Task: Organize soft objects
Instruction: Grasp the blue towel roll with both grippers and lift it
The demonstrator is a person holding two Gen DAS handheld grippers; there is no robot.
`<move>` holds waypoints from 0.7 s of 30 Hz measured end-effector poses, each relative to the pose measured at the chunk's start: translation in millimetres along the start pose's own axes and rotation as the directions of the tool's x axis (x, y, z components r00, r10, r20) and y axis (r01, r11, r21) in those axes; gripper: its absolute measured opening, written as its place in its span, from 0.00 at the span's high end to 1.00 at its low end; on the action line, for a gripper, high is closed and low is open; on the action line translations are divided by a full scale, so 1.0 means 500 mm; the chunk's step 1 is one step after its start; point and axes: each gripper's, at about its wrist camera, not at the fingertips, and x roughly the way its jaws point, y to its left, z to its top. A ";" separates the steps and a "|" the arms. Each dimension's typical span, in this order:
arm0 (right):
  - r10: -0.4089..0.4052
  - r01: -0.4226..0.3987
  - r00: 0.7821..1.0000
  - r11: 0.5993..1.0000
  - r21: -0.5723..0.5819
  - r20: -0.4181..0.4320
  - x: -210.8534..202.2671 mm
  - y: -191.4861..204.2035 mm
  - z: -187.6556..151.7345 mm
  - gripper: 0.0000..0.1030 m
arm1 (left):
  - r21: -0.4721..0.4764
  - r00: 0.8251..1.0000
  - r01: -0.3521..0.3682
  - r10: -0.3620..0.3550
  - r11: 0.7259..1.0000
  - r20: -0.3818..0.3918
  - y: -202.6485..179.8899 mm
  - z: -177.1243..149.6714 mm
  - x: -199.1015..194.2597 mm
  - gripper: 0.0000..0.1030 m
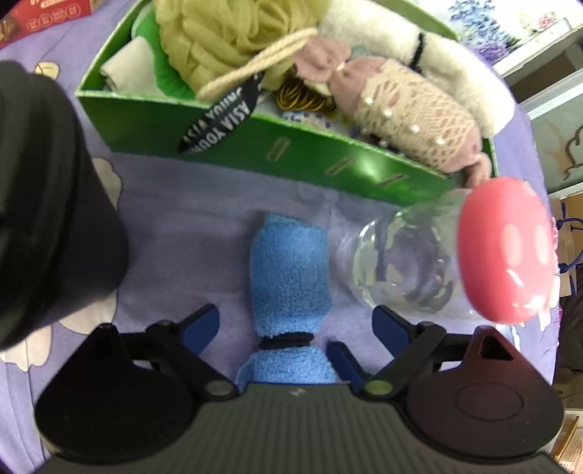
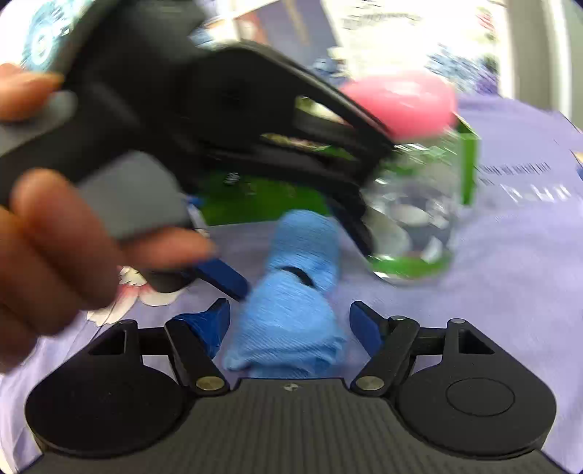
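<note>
A rolled blue fleece cloth (image 1: 288, 277) with a black band lies on the purple tablecloth, in front of a green box (image 1: 291, 153). My left gripper (image 1: 291, 328) is open, its blue fingers on either side of the roll's near end. In the right wrist view the same roll (image 2: 295, 291) lies between the open fingers of my right gripper (image 2: 291, 321). The left gripper (image 2: 237, 277) and the hand holding it reach in from the left there. The box holds a yellow-green mesh sponge (image 1: 226, 40), a pink knit glove (image 1: 400, 105) and a white plush (image 1: 419, 54).
A clear glass jar (image 1: 400, 262) with a pink lid (image 1: 506, 251) lies beside the roll, to its right. A dark object (image 1: 47, 204) fills the left of the left wrist view. A red carton (image 1: 43, 18) sits at the far left.
</note>
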 end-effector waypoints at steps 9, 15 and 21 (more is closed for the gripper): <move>0.017 -0.024 0.998 0.992 -0.122 -0.058 0.028 0.024 0.002 0.50 | 0.111 0.999 -0.035 0.039 0.993 -0.033 -0.011 0.028 0.012 0.18; 0.145 -0.145 0.989 0.989 -0.027 -0.011 -0.009 -0.016 -0.012 0.91 | 0.130 1.000 0.021 -0.019 0.991 -0.015 0.000 0.004 -0.042 0.86; 0.194 -0.184 0.974 0.978 -0.094 0.116 -0.130 -0.008 0.038 0.90 | 0.179 0.983 0.126 -0.147 0.976 0.109 -0.026 -0.035 -0.204 0.86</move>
